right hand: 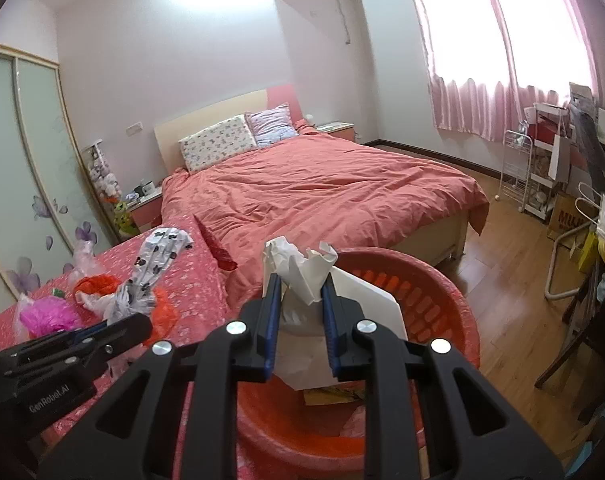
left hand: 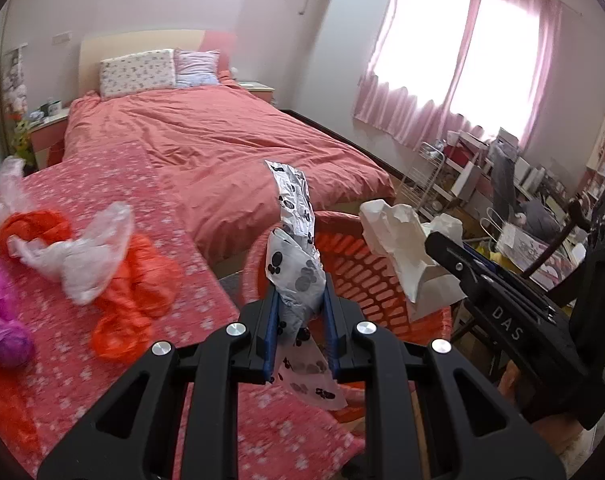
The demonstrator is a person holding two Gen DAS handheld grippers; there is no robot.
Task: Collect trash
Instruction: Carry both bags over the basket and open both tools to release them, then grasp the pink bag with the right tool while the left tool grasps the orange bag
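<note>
Left wrist view first: the left tool is pinching a crumpled paw-print plastic bag between its blue pads, the bag's loose end rising above the fingertips and a flap trailing below them. Just behind that bag stands the orange basket, its slotted wall showing between the fingers. To the basket's right the right tool reaches in from the side, pressed onto a white paper bag that hangs over the basket's rim. Left of the basket runs a table under a pink flowered cloth, carrying an orange plastic bag, a clear plastic bag lying across it, and a magenta bag at the frame's edge (this side is blurred). Beyond the basket lies the bed with its salmon cover and two pillows, and farther right the pink curtains glow with daylight. Right wrist view agrees: the right tool clamps the white paper bag directly above the orange basket, whose bottom already holds some scraps, and the left tool sits left of the basket, over the table.
</note>
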